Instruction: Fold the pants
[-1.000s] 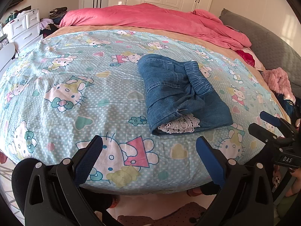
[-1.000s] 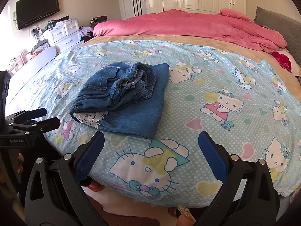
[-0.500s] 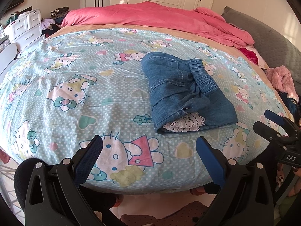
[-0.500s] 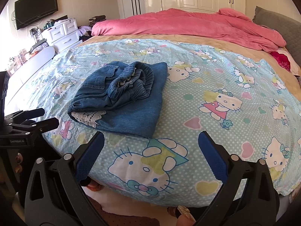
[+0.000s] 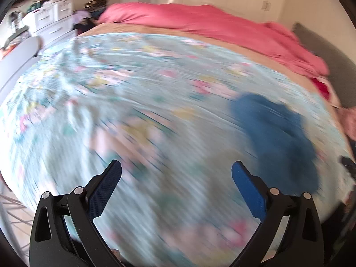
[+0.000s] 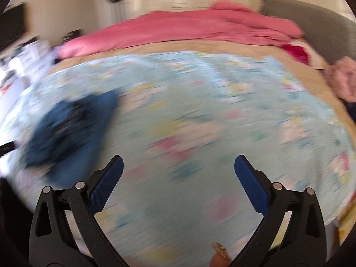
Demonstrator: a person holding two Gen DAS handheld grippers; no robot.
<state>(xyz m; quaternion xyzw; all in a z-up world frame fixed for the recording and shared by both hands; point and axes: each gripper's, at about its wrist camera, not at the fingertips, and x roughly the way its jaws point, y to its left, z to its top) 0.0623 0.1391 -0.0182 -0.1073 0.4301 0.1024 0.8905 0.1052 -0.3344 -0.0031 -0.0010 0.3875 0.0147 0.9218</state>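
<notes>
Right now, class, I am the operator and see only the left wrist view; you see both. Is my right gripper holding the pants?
Observer: No. The right gripper is wide open, with nothing between its fingers.
Operator: Where are the pants from it?
Observer: The pants lie on the bedspread, off to its left, blurred.
Operator: Anything else near it?
Observer: A fingertip with a glittery nail shows at the bottom edge.
</notes>
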